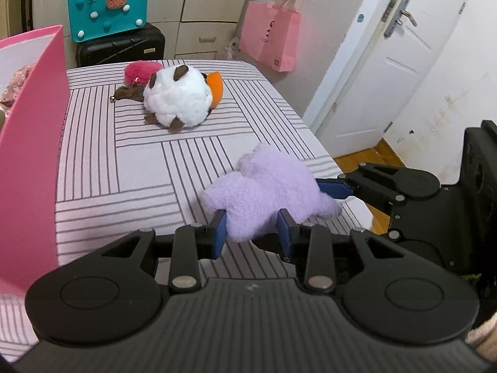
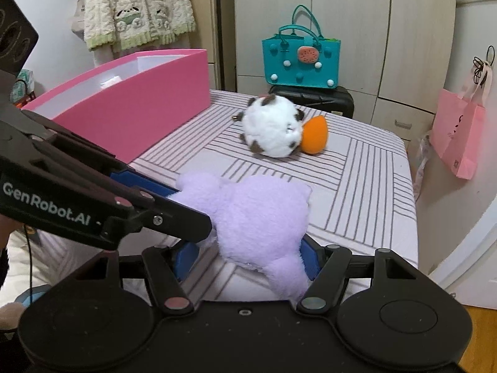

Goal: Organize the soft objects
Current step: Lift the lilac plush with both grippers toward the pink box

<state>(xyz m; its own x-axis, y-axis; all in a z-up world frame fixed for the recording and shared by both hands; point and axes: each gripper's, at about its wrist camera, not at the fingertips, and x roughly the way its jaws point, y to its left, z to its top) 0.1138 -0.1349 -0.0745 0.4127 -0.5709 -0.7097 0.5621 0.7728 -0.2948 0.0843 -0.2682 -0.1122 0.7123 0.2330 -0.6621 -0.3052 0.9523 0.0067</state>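
Observation:
A lilac plush toy [image 1: 267, 186] hangs just above the striped bed cover [image 1: 124, 171], held from two sides. My left gripper [image 1: 252, 233] is shut on its lower edge, with a blue pad on each side. In the right wrist view the same lilac toy [image 2: 261, 217] sits between the blue fingers of my right gripper [image 2: 248, 259], which is shut on its wide body. One right finger [image 1: 334, 188] presses into the toy's side. A left finger [image 2: 146, 181] reaches in from the left. Farther back lie a white round plush [image 1: 178, 99] with brown patches and an orange beak, and a red fluffy toy [image 1: 139, 71].
A tall pink box [image 1: 31, 155] stands open on the bed's left side, also seen as the pink box [image 2: 139, 108]. Beyond the bed are a teal bag [image 1: 108, 9] on a black suitcase [image 1: 124, 46], a hanging pink paper bag [image 1: 270, 37] and a white door [image 1: 388, 62].

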